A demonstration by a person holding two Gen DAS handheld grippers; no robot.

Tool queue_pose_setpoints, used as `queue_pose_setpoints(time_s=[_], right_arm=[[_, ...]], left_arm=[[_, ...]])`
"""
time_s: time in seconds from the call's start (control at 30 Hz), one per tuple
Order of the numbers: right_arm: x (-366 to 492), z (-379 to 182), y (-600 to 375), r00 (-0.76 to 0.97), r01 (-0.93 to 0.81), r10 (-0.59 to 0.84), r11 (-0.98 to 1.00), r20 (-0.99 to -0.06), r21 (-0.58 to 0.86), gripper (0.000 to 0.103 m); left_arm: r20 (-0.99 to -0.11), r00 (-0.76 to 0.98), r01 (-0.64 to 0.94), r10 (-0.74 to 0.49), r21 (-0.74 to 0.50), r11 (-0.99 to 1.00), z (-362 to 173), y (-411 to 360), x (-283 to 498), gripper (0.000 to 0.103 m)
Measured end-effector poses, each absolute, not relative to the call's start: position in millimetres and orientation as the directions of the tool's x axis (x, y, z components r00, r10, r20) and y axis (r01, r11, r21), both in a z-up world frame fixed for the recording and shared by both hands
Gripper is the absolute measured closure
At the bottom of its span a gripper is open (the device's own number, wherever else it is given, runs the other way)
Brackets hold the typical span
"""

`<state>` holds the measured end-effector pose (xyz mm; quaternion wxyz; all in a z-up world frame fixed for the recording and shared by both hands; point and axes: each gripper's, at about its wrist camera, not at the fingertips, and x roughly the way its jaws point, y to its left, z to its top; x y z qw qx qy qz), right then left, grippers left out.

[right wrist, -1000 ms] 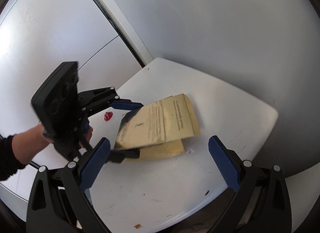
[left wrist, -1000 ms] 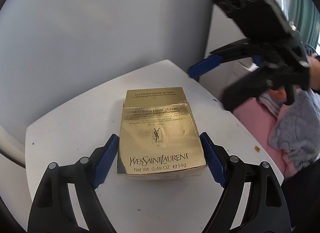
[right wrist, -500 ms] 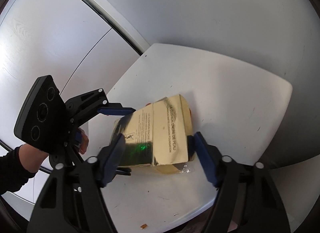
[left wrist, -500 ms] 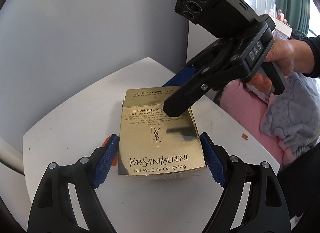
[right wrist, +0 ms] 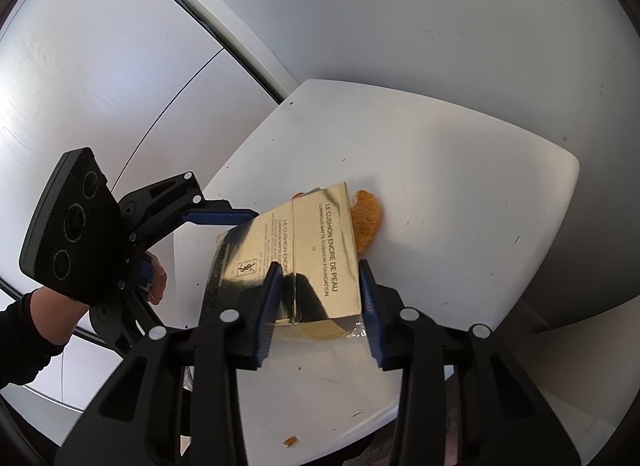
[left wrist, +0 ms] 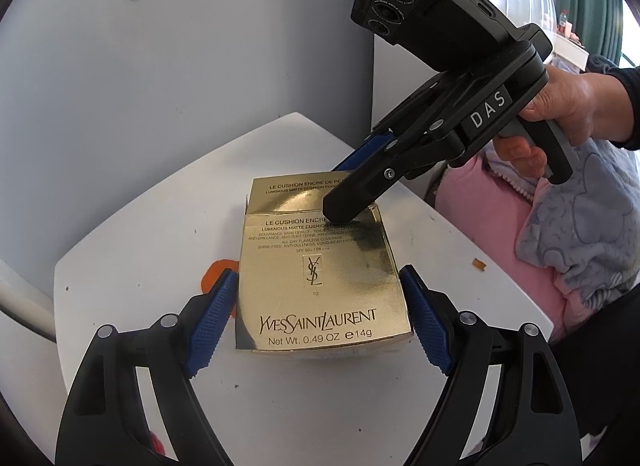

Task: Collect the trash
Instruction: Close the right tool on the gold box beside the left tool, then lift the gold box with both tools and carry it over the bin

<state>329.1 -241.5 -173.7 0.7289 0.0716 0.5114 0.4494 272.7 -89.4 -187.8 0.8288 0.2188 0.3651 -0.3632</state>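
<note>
L gripper (left wrist: 320,318) clamps gold box (left wrist: 320,286); R gripper (right wrist: 320,306) jaws just closed on its flap.

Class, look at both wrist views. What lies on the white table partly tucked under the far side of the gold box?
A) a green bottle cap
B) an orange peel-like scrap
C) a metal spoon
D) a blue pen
B: an orange scrap pokes out from beneath the gold box on the white table; the left wrist view shows it too, beside the box edge.
</note>
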Motion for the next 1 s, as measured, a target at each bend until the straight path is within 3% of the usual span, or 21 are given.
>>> queue_pose_setpoints(time_s=[1.0], right_arm=[[255, -97, -151, -0.004, -0.765, 0.780, 0.401, -0.626, 0.504, 0.066]], left_arm=[[-0.680, 0.665, 0.577, -0.308, 0.207, 0.790, -106, -12, 141, 0.024]])
